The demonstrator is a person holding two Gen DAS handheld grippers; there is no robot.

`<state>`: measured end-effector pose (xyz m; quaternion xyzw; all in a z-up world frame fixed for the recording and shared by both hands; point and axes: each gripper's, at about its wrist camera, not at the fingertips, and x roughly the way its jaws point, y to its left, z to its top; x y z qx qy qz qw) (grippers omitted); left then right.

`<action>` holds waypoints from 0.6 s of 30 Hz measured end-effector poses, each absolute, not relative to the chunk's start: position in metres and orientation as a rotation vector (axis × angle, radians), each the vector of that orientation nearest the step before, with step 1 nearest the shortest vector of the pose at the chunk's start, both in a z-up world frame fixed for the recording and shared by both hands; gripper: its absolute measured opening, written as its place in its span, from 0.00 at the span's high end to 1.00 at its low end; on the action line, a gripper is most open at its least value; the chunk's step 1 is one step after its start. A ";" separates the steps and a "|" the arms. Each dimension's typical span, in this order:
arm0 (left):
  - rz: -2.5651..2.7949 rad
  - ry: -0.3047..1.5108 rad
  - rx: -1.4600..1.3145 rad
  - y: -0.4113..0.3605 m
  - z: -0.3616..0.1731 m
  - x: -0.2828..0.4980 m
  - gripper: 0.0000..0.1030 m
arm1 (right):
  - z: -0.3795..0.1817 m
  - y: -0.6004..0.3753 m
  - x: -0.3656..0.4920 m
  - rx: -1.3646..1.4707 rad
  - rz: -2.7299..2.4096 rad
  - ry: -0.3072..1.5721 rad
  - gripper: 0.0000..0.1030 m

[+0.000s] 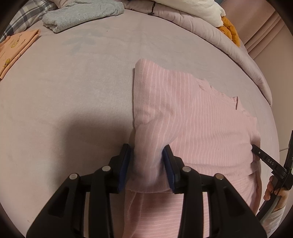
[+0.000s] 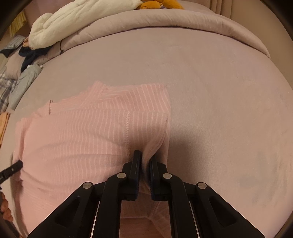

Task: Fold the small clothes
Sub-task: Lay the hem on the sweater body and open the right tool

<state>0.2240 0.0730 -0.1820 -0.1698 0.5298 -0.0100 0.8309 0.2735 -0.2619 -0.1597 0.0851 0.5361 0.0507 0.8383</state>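
Pink striped garment (image 1: 185, 117) lies on the bed (image 1: 73, 95) straight ahead of both my tongs, partly folded, its white stripes running across a doubled layer. My left tongs (image 1: 146, 152) stand fairly wide apart with a raised bunch of its near left edge gripped between the blue pads (image 1: 168, 164). My right tongs (image 2: 146, 157) are drawn narrow, pinching a fold at the garment's near right corner, just beside a stitched seam (image 2: 126, 131). Beyond the garment, a rolled-back quilt (image 2: 146, 23) crosses the far side of the bed. Far ahead and to the left of my left tongs lie a folded grey cloth (image 1: 80, 16) and a folded orange printed piece (image 1: 16, 49).
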 end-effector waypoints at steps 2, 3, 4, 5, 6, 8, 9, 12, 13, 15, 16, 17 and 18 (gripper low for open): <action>-0.022 1.122 -0.359 0.073 -0.182 0.225 0.62 | -0.160 -0.262 0.272 0.179 0.107 1.132 0.95; -0.022 1.121 -0.355 0.073 -0.182 0.225 0.62 | -0.160 -0.263 0.271 0.180 0.107 1.131 0.95; -0.022 1.120 -0.350 0.073 -0.183 0.225 0.62 | -0.160 -0.261 0.273 0.180 0.107 1.130 0.95; -0.022 1.119 -0.345 0.073 -0.183 0.225 0.62 | -0.160 -0.261 0.273 0.179 0.108 1.129 0.95; -0.021 1.118 -0.339 0.072 -0.183 0.226 0.61 | -0.160 -0.261 0.274 0.178 0.108 1.128 0.95; -0.016 1.115 -0.337 0.071 -0.182 0.226 0.61 | -0.161 -0.261 0.274 0.180 0.106 1.126 0.95; -0.013 1.113 -0.341 0.071 -0.182 0.226 0.61 | -0.161 -0.261 0.273 0.179 0.104 1.124 0.95; -0.004 1.101 -0.336 0.069 -0.180 0.223 0.60 | -0.160 -0.261 0.268 0.169 0.099 1.116 0.95; 0.001 1.101 -0.327 0.068 -0.179 0.221 0.59 | -0.159 -0.262 0.265 0.164 0.101 1.115 0.95; 0.013 1.103 -0.330 0.068 -0.173 0.214 0.52 | -0.157 -0.264 0.264 0.179 0.098 1.118 0.94; 0.004 1.093 -0.335 0.068 -0.168 0.209 0.51 | -0.154 -0.266 0.262 0.189 0.095 1.118 0.89; -0.008 1.080 -0.337 0.068 -0.162 0.204 0.50 | -0.151 -0.267 0.259 0.191 0.098 1.115 0.81; -0.020 1.062 -0.336 0.068 -0.155 0.198 0.46 | -0.148 -0.268 0.255 0.191 0.103 1.110 0.75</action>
